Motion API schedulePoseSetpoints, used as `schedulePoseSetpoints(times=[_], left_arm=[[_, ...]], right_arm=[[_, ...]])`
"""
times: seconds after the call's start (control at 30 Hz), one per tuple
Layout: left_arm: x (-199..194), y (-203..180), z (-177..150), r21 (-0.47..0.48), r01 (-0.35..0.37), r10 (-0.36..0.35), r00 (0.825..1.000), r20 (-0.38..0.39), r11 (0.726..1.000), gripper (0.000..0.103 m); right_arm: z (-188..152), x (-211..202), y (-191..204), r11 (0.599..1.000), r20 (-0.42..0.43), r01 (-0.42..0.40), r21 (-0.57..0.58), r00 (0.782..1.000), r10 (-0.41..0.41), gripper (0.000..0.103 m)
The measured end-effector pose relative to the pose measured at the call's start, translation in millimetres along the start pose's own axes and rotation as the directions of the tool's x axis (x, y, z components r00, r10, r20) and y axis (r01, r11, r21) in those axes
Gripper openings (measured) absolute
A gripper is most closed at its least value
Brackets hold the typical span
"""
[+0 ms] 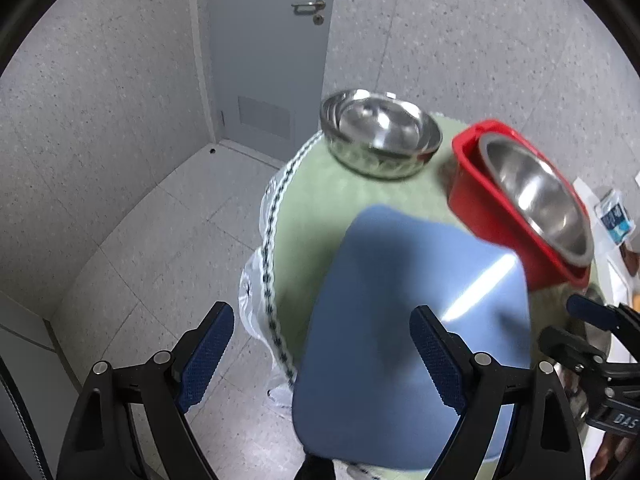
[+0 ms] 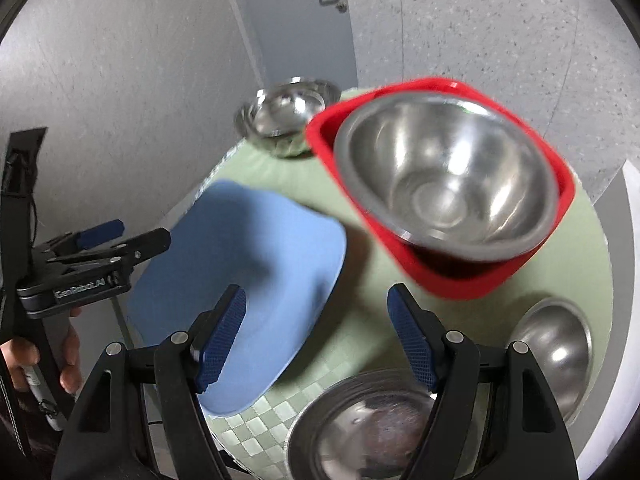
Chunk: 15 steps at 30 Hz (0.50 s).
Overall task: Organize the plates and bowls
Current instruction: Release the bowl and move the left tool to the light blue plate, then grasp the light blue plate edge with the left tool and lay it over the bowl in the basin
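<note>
Left wrist: left claw wide, empty, over blue plate on bench. Nested steel bowls far edge. Red bowl holds steel bowl.

Right wrist: right claw wide, empty. Steel bowl in red bowl; stacked steel dishes near; inverted steel bowl right.

A grey door with a metal handle fills the upper centre, between speckled walls; pale tiled floor lower left.

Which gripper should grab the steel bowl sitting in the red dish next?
Right. The right gripper is open, facing the steel bowl in the red dish; the left gripper sits over the blue plate.
</note>
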State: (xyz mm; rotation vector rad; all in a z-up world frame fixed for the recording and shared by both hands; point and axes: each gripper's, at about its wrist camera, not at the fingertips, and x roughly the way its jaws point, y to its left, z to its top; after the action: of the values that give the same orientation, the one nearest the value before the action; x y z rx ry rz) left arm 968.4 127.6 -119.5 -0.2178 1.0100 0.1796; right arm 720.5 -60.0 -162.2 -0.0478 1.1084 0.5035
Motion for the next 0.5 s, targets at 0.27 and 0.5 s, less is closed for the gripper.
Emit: schedulePoseSetpoints(times=[0.27,0.5], left_arm=[[17,1,-14,0.043,0.015,-0.013,0.999,-0.049,0.999,0.079],[34,0,-19,0.072,0.049,-0.042,0.994,-0.098,0.996,0.044]], right_arm=[[-11,38,11,0.997,-0.08,0.071,-0.012,0.994,-0.072,0.075],[-12,58,8,0.999,-0.124,0.048,0.0,0.991,-0.047,0.056]])
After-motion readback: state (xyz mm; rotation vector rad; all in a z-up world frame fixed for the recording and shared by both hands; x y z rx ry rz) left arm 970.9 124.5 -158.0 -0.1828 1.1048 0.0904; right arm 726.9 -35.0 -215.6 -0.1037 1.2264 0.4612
